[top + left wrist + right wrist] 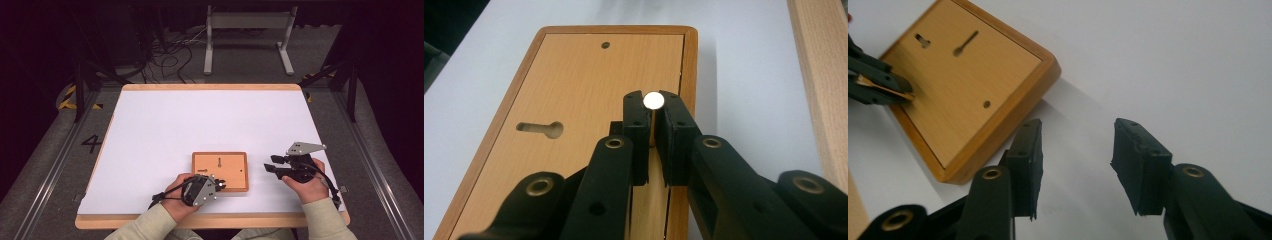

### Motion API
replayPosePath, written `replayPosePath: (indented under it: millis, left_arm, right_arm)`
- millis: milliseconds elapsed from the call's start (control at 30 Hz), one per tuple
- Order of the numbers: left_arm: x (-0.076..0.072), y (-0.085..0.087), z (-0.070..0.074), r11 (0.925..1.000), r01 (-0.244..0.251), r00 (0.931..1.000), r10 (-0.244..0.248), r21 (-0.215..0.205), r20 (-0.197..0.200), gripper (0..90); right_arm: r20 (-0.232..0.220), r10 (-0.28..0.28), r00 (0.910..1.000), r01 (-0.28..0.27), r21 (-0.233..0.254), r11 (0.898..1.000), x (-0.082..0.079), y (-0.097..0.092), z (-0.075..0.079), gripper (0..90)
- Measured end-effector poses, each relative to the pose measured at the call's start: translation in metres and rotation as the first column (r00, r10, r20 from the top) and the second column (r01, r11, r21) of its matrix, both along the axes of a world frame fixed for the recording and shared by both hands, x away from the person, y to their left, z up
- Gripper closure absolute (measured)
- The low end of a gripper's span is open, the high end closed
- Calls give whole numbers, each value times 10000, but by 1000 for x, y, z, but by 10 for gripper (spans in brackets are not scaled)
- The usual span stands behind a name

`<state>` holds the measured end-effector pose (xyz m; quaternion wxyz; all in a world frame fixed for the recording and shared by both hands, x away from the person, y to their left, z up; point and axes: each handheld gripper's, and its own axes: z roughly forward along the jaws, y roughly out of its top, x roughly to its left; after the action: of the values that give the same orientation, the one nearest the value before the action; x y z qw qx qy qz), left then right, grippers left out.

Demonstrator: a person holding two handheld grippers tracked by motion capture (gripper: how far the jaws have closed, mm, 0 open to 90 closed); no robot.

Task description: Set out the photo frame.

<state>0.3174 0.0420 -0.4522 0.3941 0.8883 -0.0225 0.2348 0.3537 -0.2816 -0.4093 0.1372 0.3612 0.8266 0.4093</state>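
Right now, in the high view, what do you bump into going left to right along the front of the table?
Left tool → wooden board → right tool, all on the white table.

A flat wooden board (220, 171) with keyhole slots is laid on the bench's near edge; a white-tipped peg (653, 101) is held upright over it.

Overhead and both tong-mounted close views share the wooden board (220, 171).
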Motion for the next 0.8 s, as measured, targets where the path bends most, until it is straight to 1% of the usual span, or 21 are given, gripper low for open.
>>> replayPosePath:
  millis: [67, 133, 200, 233, 267, 300, 367, 400, 533, 567, 600, 667, 733, 767, 800]
  left_arm:
    - [-2, -1, 0, 10000, 36, 9996, -38, 76, 269, 835]
    - [-4, 0, -1, 9998, 114, 9989, -121, 176, 448, 837]
    - [-5, 0, -1, 9995, 146, 9981, -161, 270, 587, 837]
    - [-5, 0, -1, 9995, 146, 9981, -161, 270, 587, 838]
    - [-5, -1, -2, 9993, 117, 9978, -139, 355, 641, 838]
    - [-6, -1, -4, 9995, 61, 9979, -80, 295, 639, 839]
    - [-7, -1, -3, 9993, 57, 9975, -83, 372, 698, 840]
    - [-7, -1, -3, 9992, 74, 9970, -104, 396, 768, 840]
    - [-8, -1, -4, 9995, 50, 9971, -75, 324, 763, 841]
    - [-8, -1, -4, 9993, 51, 9967, -81, 373, 805, 841]
    - [-8, -1, -4, 9993, 51, 9967, -81, 373, 805, 841]
    - [-8, -1, -4, 9991, 67, 9961, -104, 423, 877, 841]
    - [-9, -2, -4, 9991, 64, 9952, -104, 423, 970, 841]
    - [-10, -2, -5, 9995, 23, 9958, -51, 304, 919, 841]
    - [-11, -2, -5, 9996, 21, 9955, -48, 286, 947, 841]
  right_arm:
    - [-190, 138, 9997, -135, 142, 9998, 1, 4, 3, 504]
    - [-321, 278, 9991, -273, 170, 9995, 2, 8, 4, 462]
    - [-582, 149, 9982, -137, 200, 9997, 5, 11, 4, 427]
    - [-582, 149, 9982, -137, 200, 9997, 5, 11, 4, 427]
    - [-687, 171, 9975, -156, 219, 9996, 8, 12, 4, 424]
    - [-800, 230, 9965, -212, 236, 9995, 10, 14, 3, 417]
    - [-992, 266, 9947, -244, 233, 9994, 14, 18, 3, 394]
    - [-1120, 395, 9929, -362, 321, 9988, 17, 20, 4, 378]
    - [-1472, 533, 9877, -480, 390, 9981, 27, 29, 5, 312]
    - [-1556, 553, 9863, -501, 376, 9980, 29, 32, 4, 298]
    - [-1556, 553, 9863, -501, 376, 9980, 29, 32, 4, 298]
    - [-1786, 682, 9816, -617, 415, 9972, 35, 40, 2, 268]
    - [-1863, 723, 9798, -651, 445, 9969, 38, 43, 1, 256]
    - [-1961, 764, 9776, -688, 456, 9966, 40, 45, -1, 248]
    - [-2063, 825, 9750, -747, 457, 9962, 42, 49, -3, 241]
